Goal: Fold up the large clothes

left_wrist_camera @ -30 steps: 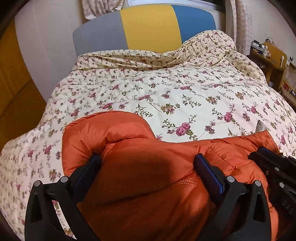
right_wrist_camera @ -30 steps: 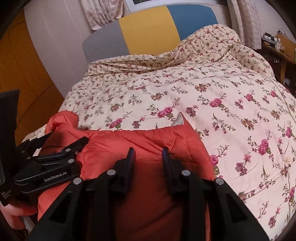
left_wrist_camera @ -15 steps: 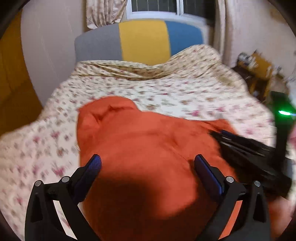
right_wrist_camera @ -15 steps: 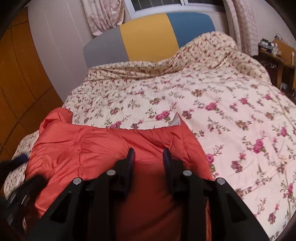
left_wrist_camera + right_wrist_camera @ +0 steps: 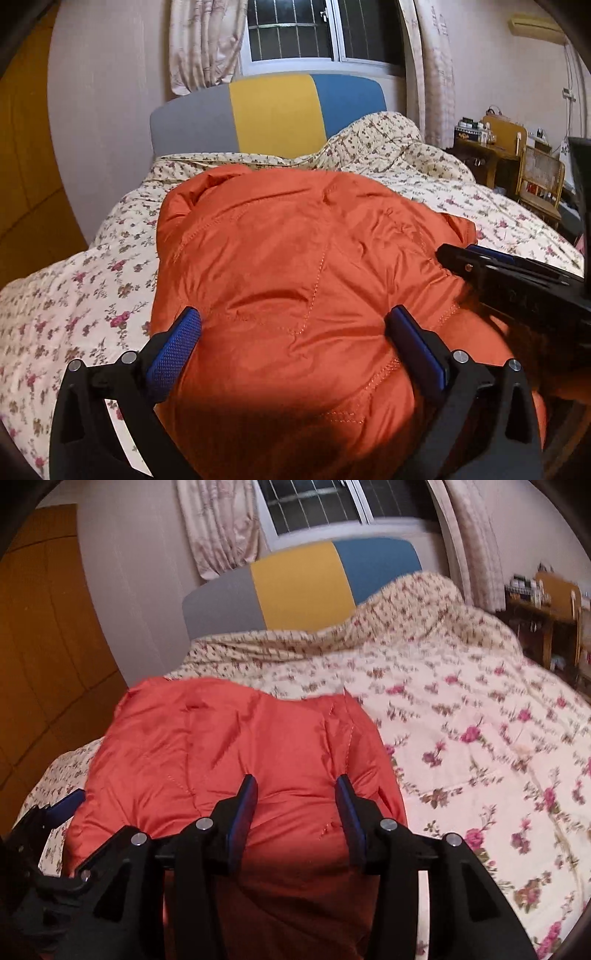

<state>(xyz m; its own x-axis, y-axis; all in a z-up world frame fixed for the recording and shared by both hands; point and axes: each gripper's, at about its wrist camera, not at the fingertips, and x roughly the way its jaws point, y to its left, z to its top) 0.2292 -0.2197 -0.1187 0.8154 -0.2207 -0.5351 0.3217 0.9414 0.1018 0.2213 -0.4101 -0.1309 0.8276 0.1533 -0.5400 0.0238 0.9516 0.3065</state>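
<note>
Puffy orange quilted jacket [image 5: 295, 280] lies bunched on the cream floral bedspread [image 5: 74, 295], near the bed's foot, directly ahead of both tools; its long axis appears to run across the bed, from one gripper to the other. Left gripper [image 5: 293, 332] stands wide, jacket bulging between the blue pads, grip not judged firm; right gripper [image 5: 295, 794] is opening, narrower gap, orange fabric between its pads, contact unclear. Right gripper sits at the jacket's right edge, left at its left edge; each nearer its own end, so the next fold likely goes away toward the tricolour headboard [image 5: 273, 110].
</note>
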